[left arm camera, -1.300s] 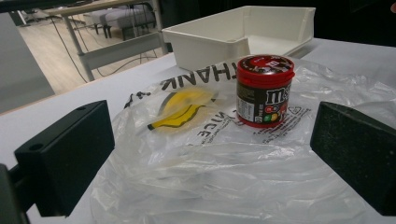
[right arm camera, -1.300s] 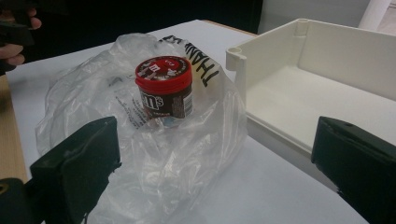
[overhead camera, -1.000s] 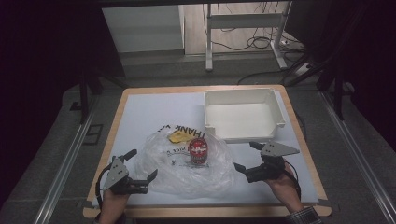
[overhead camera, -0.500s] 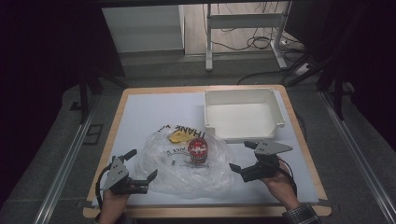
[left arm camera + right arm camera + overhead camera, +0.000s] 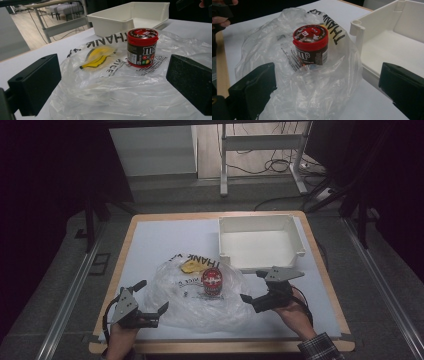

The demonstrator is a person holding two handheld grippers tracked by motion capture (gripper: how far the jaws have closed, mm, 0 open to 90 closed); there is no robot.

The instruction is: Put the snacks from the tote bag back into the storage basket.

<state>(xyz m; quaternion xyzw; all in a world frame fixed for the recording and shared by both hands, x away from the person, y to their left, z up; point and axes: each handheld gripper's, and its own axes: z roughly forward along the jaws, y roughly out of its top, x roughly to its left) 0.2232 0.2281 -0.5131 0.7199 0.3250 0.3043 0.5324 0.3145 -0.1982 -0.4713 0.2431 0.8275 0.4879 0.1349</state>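
A clear plastic bag (image 5: 200, 297) printed with black letters and a yellow mark lies on the white table top. On or in it stands a brown candy jar with a red lid (image 5: 213, 281) (image 5: 142, 47) (image 5: 311, 45), upright. My left gripper (image 5: 151, 301) rests at the bag's left edge, jaws wide apart, with crumpled bag plastic (image 5: 112, 85) lying between them. My right gripper (image 5: 254, 286) is at the bag's right edge, also open, aimed at the jar, with the bag (image 5: 312, 87) between its jaws.
An empty white bin (image 5: 261, 241) (image 5: 130, 16) (image 5: 387, 37) stands at the back right of the table, just beyond the bag. The wooden table rim (image 5: 220, 347) runs along the front. Bare white table top (image 5: 155, 240) lies at the back left.
My right gripper has moved left toward the bag and jar. The left gripper, bag and jar have stayed put.
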